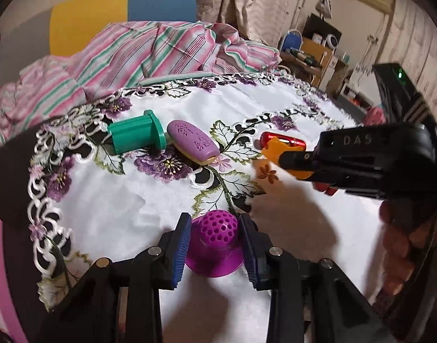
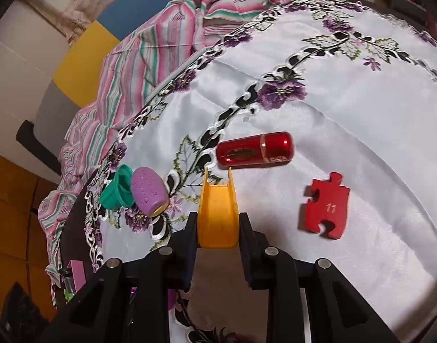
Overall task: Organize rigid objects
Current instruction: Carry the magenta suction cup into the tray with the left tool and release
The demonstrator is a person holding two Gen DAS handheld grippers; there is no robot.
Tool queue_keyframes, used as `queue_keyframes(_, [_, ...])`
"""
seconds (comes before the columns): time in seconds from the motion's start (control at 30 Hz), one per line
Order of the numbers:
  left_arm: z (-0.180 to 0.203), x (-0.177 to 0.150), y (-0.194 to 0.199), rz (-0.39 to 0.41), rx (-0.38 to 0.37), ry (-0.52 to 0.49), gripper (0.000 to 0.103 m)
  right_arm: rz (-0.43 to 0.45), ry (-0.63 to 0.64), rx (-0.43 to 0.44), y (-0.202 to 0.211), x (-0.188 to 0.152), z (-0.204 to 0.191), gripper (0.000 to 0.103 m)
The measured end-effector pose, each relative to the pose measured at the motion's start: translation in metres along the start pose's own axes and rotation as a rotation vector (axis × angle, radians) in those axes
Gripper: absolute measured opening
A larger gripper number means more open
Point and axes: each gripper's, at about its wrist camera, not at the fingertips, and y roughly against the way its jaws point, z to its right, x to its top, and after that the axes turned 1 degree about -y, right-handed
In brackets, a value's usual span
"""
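A purple perforated dome with a flared rim (image 1: 214, 243) stands on the white embroidered tablecloth (image 1: 118, 214), and my left gripper (image 1: 215, 234) is shut on it, its blue pads (image 1: 181, 243) against both sides. My right gripper (image 2: 217, 228) is shut on an orange plastic piece (image 2: 217, 214); in the left wrist view that right gripper (image 1: 287, 160) comes in from the right with the orange piece (image 1: 275, 150). Just beyond the piece lies a red capsule-shaped case (image 2: 254, 150). A red puzzle piece marked 11 (image 2: 327, 208) lies to its right. A green flanged cylinder (image 1: 135, 137) and a purple oval case (image 1: 192, 143) touch each other at the far left.
A striped pink and green cloth (image 1: 132, 54) is bunched behind the table, in front of a blue and yellow chair back (image 1: 118, 14). The table's dark rim (image 1: 12, 165) curves along the left. A person's hand (image 1: 398, 234) holds the right gripper. Shelves and clutter (image 1: 318, 48) stand far right.
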Motion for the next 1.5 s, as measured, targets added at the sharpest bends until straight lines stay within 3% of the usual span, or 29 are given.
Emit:
queue_keyframes(0.37, [-0.009, -0.024, 0.03, 0.039, 0.027, 0.034, 0.03, -0.056, 0.141, 0.014, -0.011, -0.011, -0.027, 0.027])
queue_keyframes(0.5, [-0.018, -0.037, 0.041, 0.049, 0.016, 0.09, 0.03, -0.069, 0.206, 0.029, -0.013, -0.016, -0.038, 0.027])
queue_keyframes(0.77, [-0.03, -0.058, 0.083, 0.117, 0.017, 0.146, 0.03, -0.08, 0.352, 0.03, -0.015, -0.03, -0.063, 0.027])
queue_keyframes(0.97, [-0.048, -0.073, 0.119, 0.17, 0.029, 0.199, 0.03, -0.081, 0.376, 0.027, -0.015, -0.032, -0.066, 0.027])
queue_keyframes(1.23, [-0.087, -0.09, 0.166, 0.253, 0.107, 0.272, 0.03, -0.07, 0.395, 0.029, -0.013, -0.034, -0.069, 0.027])
queue_keyframes(1.5, [-0.145, -0.124, 0.194, 0.28, 0.203, 0.41, 0.03, -0.054, 0.437, 0.002, -0.011, -0.039, -0.075, 0.027])
